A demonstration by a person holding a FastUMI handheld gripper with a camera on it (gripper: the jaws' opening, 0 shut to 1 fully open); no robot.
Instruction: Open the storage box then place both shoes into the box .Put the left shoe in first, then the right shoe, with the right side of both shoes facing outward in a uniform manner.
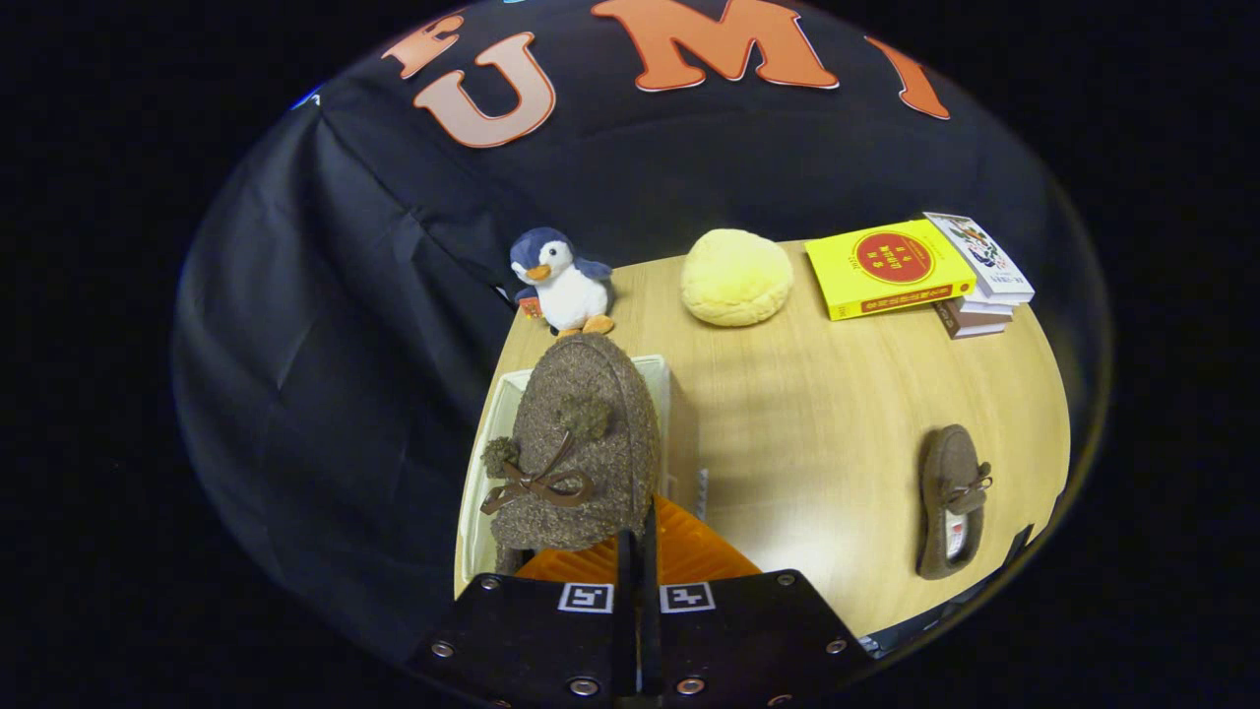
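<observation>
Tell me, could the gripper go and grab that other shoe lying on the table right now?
Probably not yet: the gripper is shut on the shoe held over the storage box. The other shoe lies unobstructed.

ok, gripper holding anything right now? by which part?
Yes: the gripper is shut on the brown fuzzy slipper with pompom bow, pinching its heel-end rim, over the open white storage box.

Gripper fingers closed on held shoe, suspended above open storage box. Second shoe lies well apart on surface.
</observation>
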